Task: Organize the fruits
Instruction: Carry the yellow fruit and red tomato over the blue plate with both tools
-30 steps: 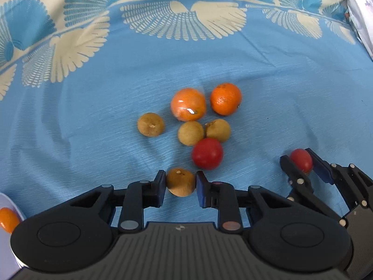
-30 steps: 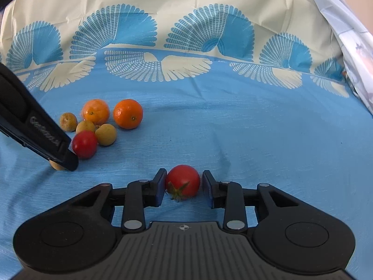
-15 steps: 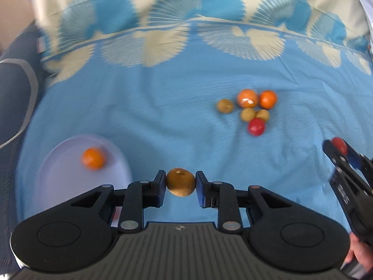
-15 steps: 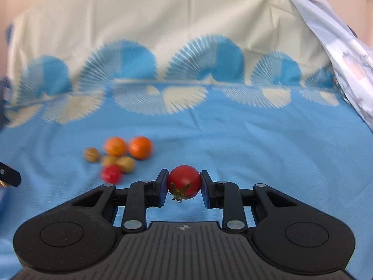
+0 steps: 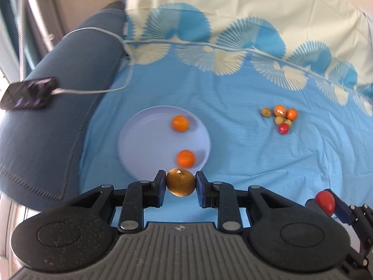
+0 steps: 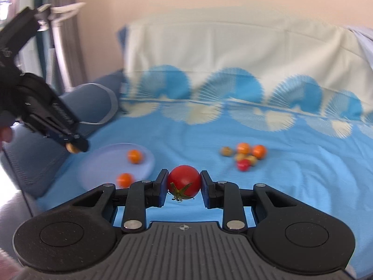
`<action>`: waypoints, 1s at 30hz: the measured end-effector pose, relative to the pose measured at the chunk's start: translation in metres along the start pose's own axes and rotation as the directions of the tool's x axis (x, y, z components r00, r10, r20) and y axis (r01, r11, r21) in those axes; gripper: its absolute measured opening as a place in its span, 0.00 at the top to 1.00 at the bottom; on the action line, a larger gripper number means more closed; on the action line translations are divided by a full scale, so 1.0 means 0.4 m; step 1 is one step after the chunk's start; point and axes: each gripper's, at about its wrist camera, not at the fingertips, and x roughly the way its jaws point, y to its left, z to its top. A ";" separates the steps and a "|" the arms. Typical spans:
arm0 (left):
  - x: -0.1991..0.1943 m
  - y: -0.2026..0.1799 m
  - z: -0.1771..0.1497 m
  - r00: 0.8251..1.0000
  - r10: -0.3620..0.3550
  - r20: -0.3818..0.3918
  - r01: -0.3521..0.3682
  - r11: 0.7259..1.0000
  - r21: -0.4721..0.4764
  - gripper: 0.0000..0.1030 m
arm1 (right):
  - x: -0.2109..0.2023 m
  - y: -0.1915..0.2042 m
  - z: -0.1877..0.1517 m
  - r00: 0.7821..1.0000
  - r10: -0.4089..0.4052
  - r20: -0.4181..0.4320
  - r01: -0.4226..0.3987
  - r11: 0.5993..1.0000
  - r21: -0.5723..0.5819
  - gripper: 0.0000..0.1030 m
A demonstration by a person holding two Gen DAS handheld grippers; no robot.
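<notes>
Brown fruit point(image 5: 180, 185) clamped in left gripper point(image 5: 180, 186), bottom centre, above plate point(image 5: 139, 140); tomato point(image 6: 184, 181) clamped in right gripper point(image 6: 184, 187).
Two oranges point(image 5: 179, 123) on plate; six fruits clustered point(image 5: 281, 117) at right, blurred. Phone point(image 5: 28, 93) seen only from left wrist.

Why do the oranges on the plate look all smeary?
Right wrist view: motion blur smears the oranges, plate and cloth pattern, while the held tomato stays sharp. Left wrist view: milder blur, the brown fruit crisp, and fisheye bending curves the edges.
</notes>
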 end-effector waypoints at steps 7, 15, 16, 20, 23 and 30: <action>-0.069 0.129 -0.082 1.000 -0.014 0.005 0.015 0.995 -0.096 0.71 | -0.067 0.121 0.018 0.995 0.096 -0.024 -0.097 0.995 -0.039 0.71; -0.092 0.210 -0.136 1.000 -0.023 0.009 0.024 0.991 -0.131 0.71 | -0.095 0.193 0.013 0.994 0.091 -0.055 -0.095 0.994 -0.060 0.71; -0.093 0.217 -0.136 1.000 -0.027 0.012 0.028 0.990 -0.140 0.71 | -0.095 0.196 0.015 0.994 0.088 -0.057 -0.092 0.994 -0.065 0.71; -0.094 0.239 -0.133 0.999 -0.039 0.023 0.043 0.984 -0.173 0.71 | -0.093 0.208 0.025 0.994 0.084 -0.068 -0.089 0.993 -0.078 0.71; -0.089 0.245 -0.128 0.999 -0.042 0.024 0.045 0.983 -0.178 0.71 | -0.085 0.218 0.024 0.994 0.084 -0.077 -0.091 0.992 -0.091 0.71; -0.078 0.252 -0.115 0.999 -0.048 0.025 0.051 0.981 -0.187 0.71 | -0.069 0.224 0.027 0.992 0.083 -0.090 -0.093 0.990 -0.105 0.71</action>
